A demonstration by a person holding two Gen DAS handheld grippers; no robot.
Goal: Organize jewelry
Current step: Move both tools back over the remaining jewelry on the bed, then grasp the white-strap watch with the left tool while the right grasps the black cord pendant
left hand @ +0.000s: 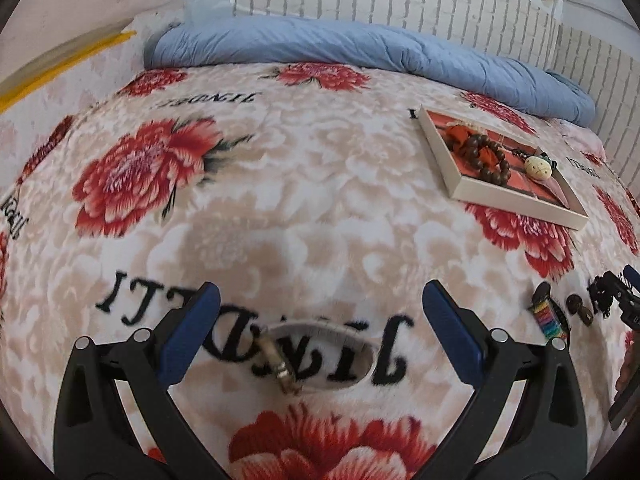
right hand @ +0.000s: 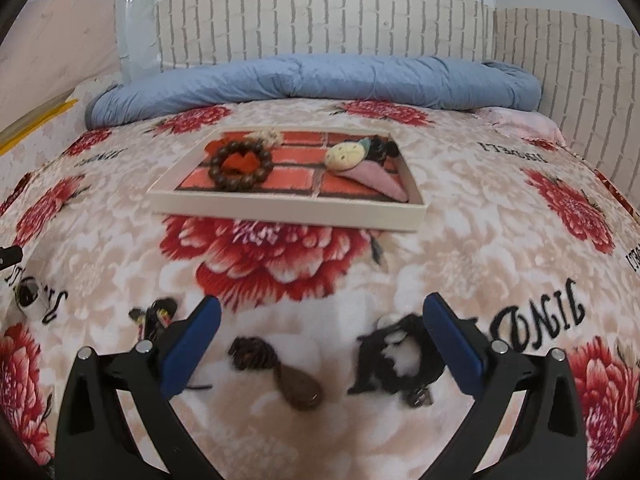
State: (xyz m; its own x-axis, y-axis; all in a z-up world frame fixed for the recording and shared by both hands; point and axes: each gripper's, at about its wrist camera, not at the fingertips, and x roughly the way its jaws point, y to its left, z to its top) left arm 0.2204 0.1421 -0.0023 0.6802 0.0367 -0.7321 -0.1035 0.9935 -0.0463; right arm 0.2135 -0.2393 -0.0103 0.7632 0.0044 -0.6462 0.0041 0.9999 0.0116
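1. Left gripper (left hand: 320,320) spread wide over the floral blanket (left hand: 280,168), holding nothing; a pale bangle (left hand: 320,326) with a metal clasp (left hand: 286,372) lies on the blanket between its blue fingertips (left hand: 192,332).
2. Farther right in the left wrist view: shallow cream tray (left hand: 516,204) with a brick-patterned floor, holding a brown bead bracelet (left hand: 486,154) and a round cream charm (left hand: 538,167).
3. At that view's right edge, beside a rainbow-striped piece (left hand: 550,320): small dark items, blurred.
4. Right gripper (right hand: 320,332) also spread wide and empty, above a brown teardrop pendant (right hand: 300,390) on a dark braided cord (right hand: 252,352).
5. Just beside its right fingertip: a black furry hair tie (right hand: 388,360).
6. Beyond, in the tray (right hand: 280,210): bead bracelet (right hand: 240,166) at left, cream charm (right hand: 344,156) with a pink piece (right hand: 376,180) at right.
7. Behind the tray: rolled blue quilt (right hand: 320,80) along the wall.
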